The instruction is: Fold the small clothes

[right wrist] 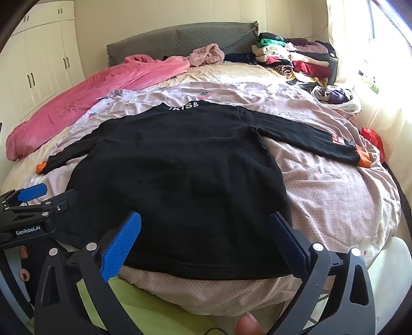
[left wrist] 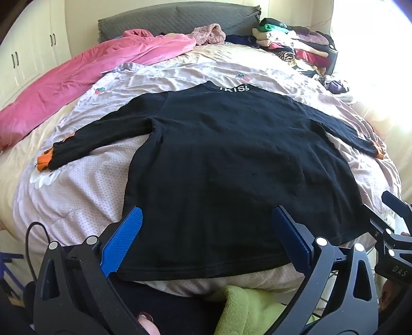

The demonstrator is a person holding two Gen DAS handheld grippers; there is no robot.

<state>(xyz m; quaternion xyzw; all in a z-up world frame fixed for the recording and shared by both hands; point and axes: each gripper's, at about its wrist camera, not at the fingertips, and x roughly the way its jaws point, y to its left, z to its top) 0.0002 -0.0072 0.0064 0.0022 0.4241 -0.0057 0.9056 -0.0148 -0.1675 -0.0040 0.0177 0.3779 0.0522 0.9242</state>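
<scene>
A small black long-sleeved top (left wrist: 226,159) lies flat on the bed, back up, collar with white letters at the far side, both sleeves spread out with orange cuffs (left wrist: 43,162). It also shows in the right wrist view (right wrist: 180,180). My left gripper (left wrist: 206,219) is open and empty, its blue pads over the hem near the top's left lower part. My right gripper (right wrist: 206,221) is open and empty over the hem's right lower part. Each gripper shows at the edge of the other's view.
The bed has a pale pink patterned cover (right wrist: 334,201). A pink blanket (left wrist: 77,77) lies at the far left. A pile of folded clothes (left wrist: 296,43) sits at the far right by the grey headboard (left wrist: 175,20). A green cloth (left wrist: 247,306) lies at the near edge.
</scene>
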